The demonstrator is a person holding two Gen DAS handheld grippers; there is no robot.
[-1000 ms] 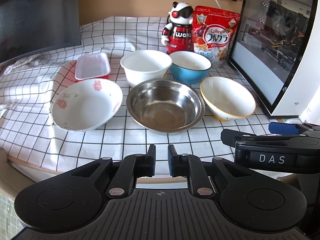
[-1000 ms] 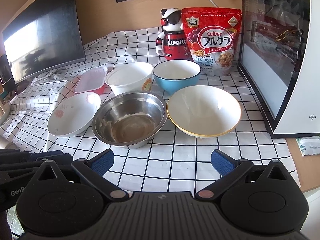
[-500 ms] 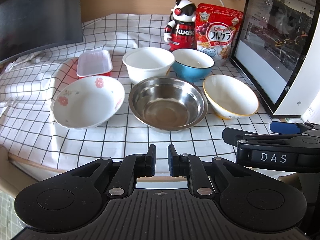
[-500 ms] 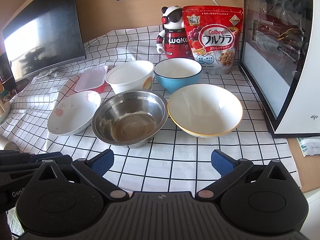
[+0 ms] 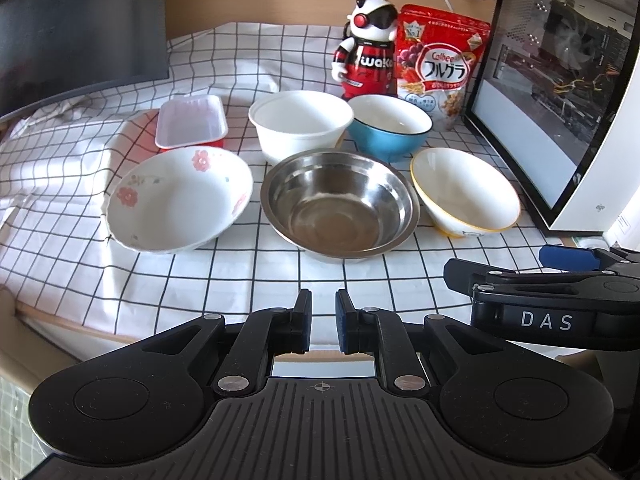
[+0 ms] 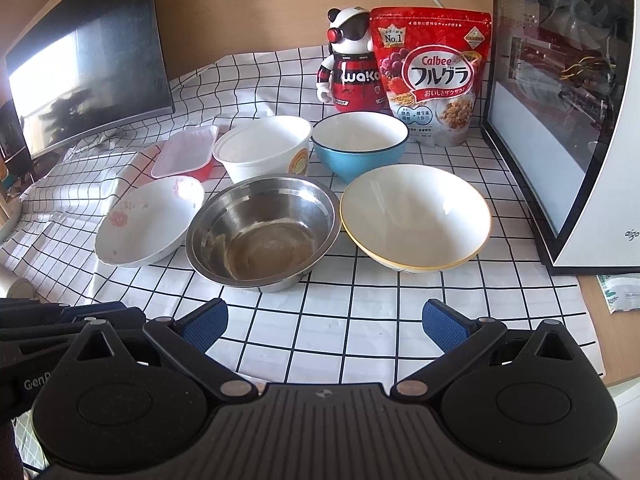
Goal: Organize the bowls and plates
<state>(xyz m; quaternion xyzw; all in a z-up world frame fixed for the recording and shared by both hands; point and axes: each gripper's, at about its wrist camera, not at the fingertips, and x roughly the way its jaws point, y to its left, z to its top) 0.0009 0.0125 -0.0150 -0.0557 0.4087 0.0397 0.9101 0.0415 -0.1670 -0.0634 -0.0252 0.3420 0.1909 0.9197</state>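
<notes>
right claw [image 6: 325, 322] spread wide, steel bowl [image 6: 262, 232] ahead, yellow-rimmed bowl [image 6: 416, 218] beside

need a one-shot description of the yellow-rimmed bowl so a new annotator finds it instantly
Start at the white computer case with the glass side panel on the right edge of the checked tablecloth. The bowl nearest its front corner is the yellow-rimmed bowl, rightmost in the front row, beside the steel bowl. It alone is white inside with a thin yellow rim; the blue bowl behind it is coloured outside.
</notes>
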